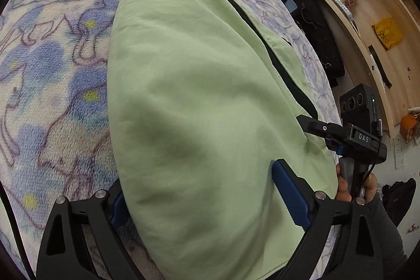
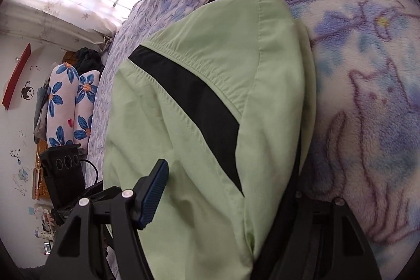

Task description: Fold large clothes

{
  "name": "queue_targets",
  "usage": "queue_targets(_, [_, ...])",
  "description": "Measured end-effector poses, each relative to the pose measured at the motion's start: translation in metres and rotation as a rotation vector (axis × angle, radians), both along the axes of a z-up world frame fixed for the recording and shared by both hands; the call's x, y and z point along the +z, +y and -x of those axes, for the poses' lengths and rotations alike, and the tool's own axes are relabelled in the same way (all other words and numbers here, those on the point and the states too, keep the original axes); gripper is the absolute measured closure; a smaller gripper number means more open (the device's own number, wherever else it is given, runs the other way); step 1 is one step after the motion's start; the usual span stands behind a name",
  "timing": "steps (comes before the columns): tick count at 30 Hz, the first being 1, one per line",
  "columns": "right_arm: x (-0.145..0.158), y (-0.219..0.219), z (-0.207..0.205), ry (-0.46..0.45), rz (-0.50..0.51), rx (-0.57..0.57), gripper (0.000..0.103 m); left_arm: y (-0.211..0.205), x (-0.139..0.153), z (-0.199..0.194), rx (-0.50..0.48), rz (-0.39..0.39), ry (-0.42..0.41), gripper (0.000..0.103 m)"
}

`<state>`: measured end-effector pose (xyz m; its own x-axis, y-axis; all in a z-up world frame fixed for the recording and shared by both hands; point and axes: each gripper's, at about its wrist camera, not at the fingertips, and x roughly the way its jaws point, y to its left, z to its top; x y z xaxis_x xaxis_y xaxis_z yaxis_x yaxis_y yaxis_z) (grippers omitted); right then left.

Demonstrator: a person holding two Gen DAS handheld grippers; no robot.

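Right between the spread fingers of the left gripper (image 1: 207, 190) lies the near end of a pale green garment (image 1: 199, 85). Its jaws stand wide apart: the blue pad of one finger (image 1: 288, 196) rests against the cloth on one side, while the other pad is half hidden under the fabric's edge on the opposite side, so the cloth sits between them without being pinched. From there the garment runs straight ahead, away from the gripper, its long axis in line with the fingers and its far end narrowing to a rounded tip. It lies flat on a fleece blanket (image 1: 52, 70) printed with blue patches and purple outlines. Off to the gripper's right the other tool appears, held in a person's hand (image 1: 351, 185), with a wooden shelf (image 1: 367, 17) beyond it.

Closer in on the right gripper (image 2: 231, 201), the same green garment (image 2: 262, 75) drapes over the gap between its fingers. One blue-padded finger (image 2: 155, 190) stands clear of the cloth on the left; the other is buried under the fold, so whether this gripper pinches the cloth cannot be told. A black stripe (image 2: 194, 101) crosses the garment on a slant, running from far left toward near right. The blanket (image 2: 367, 96) spreads out to the right, and flowered pillows (image 2: 68, 106) stand far off to the left.
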<state>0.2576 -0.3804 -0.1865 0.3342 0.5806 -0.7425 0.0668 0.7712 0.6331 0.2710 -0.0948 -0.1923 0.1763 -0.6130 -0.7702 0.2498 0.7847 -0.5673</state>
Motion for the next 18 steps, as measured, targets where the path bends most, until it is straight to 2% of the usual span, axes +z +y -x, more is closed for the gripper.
queue_targets(1, [0.000, -0.001, 0.000, 0.000, 0.002, -0.003, 0.040, 0.001, -0.001, -0.001, -0.001, 0.000, 0.000, 0.010])
queue_targets(3, [-0.001, -0.004, 0.002, 0.003, 0.018, -0.013, 0.058, -0.001, 0.000, -0.002, 0.002, -0.008, -0.002, 0.011])
queue_targets(4, [0.000, -0.005, 0.003, 0.005, 0.023, -0.016, 0.062, -0.003, 0.001, -0.002, 0.007, -0.018, -0.012, 0.015])
queue_targets(6, [0.002, -0.005, 0.005, -0.006, 0.013, -0.015, 0.076, -0.005, 0.007, -0.001, 0.013, -0.036, -0.036, 0.023])
queue_targets(8, [0.007, -0.003, 0.007, -0.025, 0.014, -0.016, 0.083, -0.006, 0.015, 0.002, 0.017, -0.054, -0.064, 0.038])
queue_targets(9, [0.011, 0.000, 0.009, -0.034, 0.017, -0.021, 0.087, -0.005, 0.019, 0.003, 0.017, -0.061, -0.076, 0.042])
queue_targets(11, [0.020, 0.005, 0.012, -0.060, 0.029, -0.026, 0.092, -0.005, 0.030, 0.005, 0.010, -0.078, -0.110, 0.056])
queue_targets(13, [0.033, 0.013, 0.016, -0.092, 0.043, -0.031, 0.093, -0.007, 0.041, 0.009, -0.005, -0.101, -0.148, 0.061])
queue_targets(18, [0.066, 0.049, 0.027, -0.156, 0.129, -0.024, 0.093, -0.004, 0.070, 0.023, -0.027, -0.166, -0.234, 0.065])
